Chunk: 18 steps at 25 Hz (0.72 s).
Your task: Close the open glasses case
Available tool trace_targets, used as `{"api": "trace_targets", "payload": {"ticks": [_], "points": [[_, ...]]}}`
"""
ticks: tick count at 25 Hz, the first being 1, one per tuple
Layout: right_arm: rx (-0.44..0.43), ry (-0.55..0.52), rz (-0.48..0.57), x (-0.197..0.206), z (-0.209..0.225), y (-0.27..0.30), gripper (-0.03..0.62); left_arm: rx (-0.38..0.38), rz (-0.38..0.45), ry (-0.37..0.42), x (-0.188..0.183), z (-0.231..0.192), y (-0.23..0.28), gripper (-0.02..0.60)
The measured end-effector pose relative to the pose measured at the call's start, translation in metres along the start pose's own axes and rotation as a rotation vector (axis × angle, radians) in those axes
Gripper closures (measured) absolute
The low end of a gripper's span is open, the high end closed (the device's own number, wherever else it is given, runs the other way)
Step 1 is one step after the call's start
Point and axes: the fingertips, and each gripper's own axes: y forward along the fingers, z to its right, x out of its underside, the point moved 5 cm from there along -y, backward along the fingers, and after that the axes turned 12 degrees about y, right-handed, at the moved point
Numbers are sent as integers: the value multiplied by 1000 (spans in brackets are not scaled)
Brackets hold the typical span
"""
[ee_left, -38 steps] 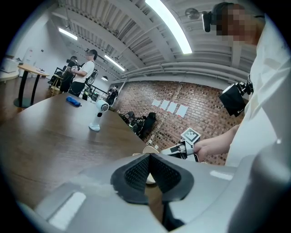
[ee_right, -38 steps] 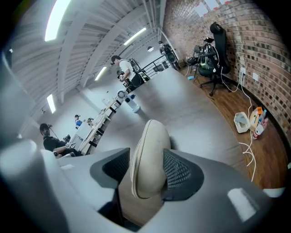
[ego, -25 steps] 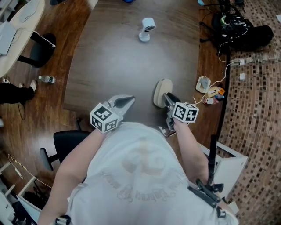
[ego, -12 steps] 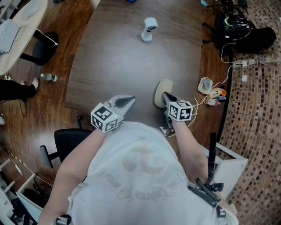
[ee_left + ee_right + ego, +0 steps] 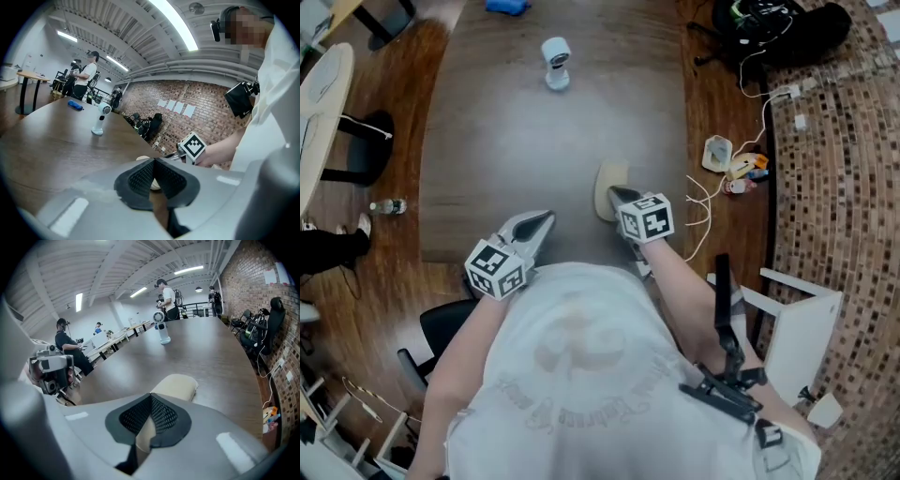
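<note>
A cream glasses case [image 5: 607, 183] lies on the dark wooden table [image 5: 506, 141] near its front edge. In the right gripper view the case [image 5: 176, 386] sits just beyond the jaws, and its lid looks down. My right gripper [image 5: 619, 195] hangs tilted over the case's near end, shut, with nothing between its pads [image 5: 164, 416]. My left gripper [image 5: 547, 217] hovers at the table's front edge, a hand's width left of the case. It is shut and holds nothing. In the left gripper view the right gripper's marker cube [image 5: 193, 146] shows ahead.
A small white device on a stand [image 5: 555, 62] is at the table's far side, with a blue object [image 5: 506, 6] beyond it. Cables and small items [image 5: 727, 159] lie on the floor to the right, near a black bag [image 5: 769, 23]. A black chair [image 5: 441, 328] stands at the lower left.
The right gripper's jaws have closed, and it has rolled and edged over the case's near end. The left gripper has kept its place. The head view has swung, shifting the whole scene left.
</note>
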Motion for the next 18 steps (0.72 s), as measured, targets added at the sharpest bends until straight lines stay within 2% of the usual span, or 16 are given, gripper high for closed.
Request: {"api": "trace_targets", "payload": {"ticks": [4, 12, 18], "points": [[-70, -1, -4, -3, 9, -3, 586, -49, -15, -2, 4, 17, 12, 575], [-145, 19, 21, 2, 20, -10, 586, -36, -68, 49, 0, 52, 46, 575], [-215, 35, 36, 0, 30, -18, 586, -48, -91, 49, 2, 87, 67, 575]]}}
